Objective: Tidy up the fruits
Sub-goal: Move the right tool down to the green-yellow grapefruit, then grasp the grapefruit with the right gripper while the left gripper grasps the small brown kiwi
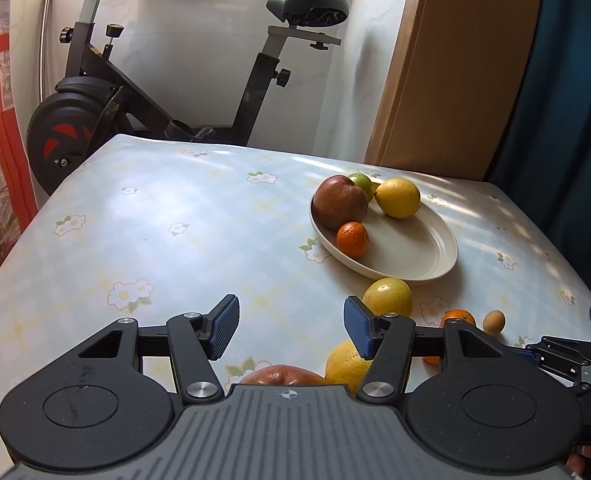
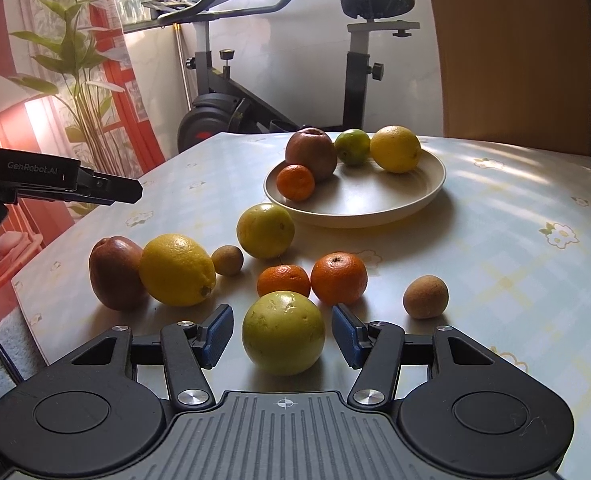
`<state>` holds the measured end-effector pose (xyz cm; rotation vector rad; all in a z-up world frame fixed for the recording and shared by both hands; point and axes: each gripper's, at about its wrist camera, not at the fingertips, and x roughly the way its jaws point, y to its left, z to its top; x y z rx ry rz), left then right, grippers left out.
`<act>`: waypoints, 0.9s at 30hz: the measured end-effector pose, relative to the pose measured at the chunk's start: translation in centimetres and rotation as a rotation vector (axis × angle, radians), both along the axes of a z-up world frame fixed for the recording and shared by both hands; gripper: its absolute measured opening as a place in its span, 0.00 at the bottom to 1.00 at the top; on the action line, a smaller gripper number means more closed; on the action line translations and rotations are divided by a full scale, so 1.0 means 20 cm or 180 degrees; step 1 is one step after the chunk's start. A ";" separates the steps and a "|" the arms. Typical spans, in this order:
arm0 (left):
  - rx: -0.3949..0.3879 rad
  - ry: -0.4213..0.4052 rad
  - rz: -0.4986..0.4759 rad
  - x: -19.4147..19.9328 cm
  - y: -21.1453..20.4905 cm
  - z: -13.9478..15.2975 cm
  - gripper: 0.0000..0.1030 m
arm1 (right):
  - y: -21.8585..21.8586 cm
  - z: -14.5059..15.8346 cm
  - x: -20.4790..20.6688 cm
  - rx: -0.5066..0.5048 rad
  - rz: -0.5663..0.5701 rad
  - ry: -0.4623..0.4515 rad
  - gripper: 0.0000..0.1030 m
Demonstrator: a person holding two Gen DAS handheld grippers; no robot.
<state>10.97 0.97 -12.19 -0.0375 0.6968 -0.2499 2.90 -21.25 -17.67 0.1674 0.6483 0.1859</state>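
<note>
Fruit sorting: your right tool [image 2: 282, 334] straddles a guava [image 2: 282, 333]; your left tool [image 1: 291, 328] is open and empty.

Item one, plate [image 2: 395, 200]: it holds an apple [image 2: 310, 153], a lime [image 2: 353, 146], a lemon [image 2: 395, 149] and a tangerine [image 2: 295, 182]. Item two, loose on the surface [image 2: 495, 248]: a second guava [image 2: 265, 231], two oranges [image 2: 338, 278], a second apple [image 2: 113, 273] touching a big lemon [image 2: 176, 269], and two small brown fruits [image 2: 426, 296]. Your right tool's pads flank the near guava with small gaps either side, not gripping. Your left tool's body reads "GenRobot.AI" in the right view. An exercise bike [image 2: 231, 104] stands behind.
</note>
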 end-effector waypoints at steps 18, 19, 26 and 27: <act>-0.0076 0.0212 -0.0157 0.02 -0.02 -0.03 0.59 | 0.00 -0.01 0.00 -0.0001 0.0012 -0.0007 0.42; -0.0091 0.0245 -0.0172 0.02 -0.02 -0.03 0.59 | 0.00 -0.01 -0.01 -0.0001 0.0016 -0.0008 0.42; -0.0089 0.0353 -0.0319 0.05 -0.06 -0.03 0.57 | -0.01 -0.01 -0.02 0.0011 0.0021 -0.0048 0.41; -0.0098 0.0362 -0.0361 0.06 -0.07 -0.03 0.57 | -0.01 0.00 -0.02 0.0011 0.0013 -0.0072 0.41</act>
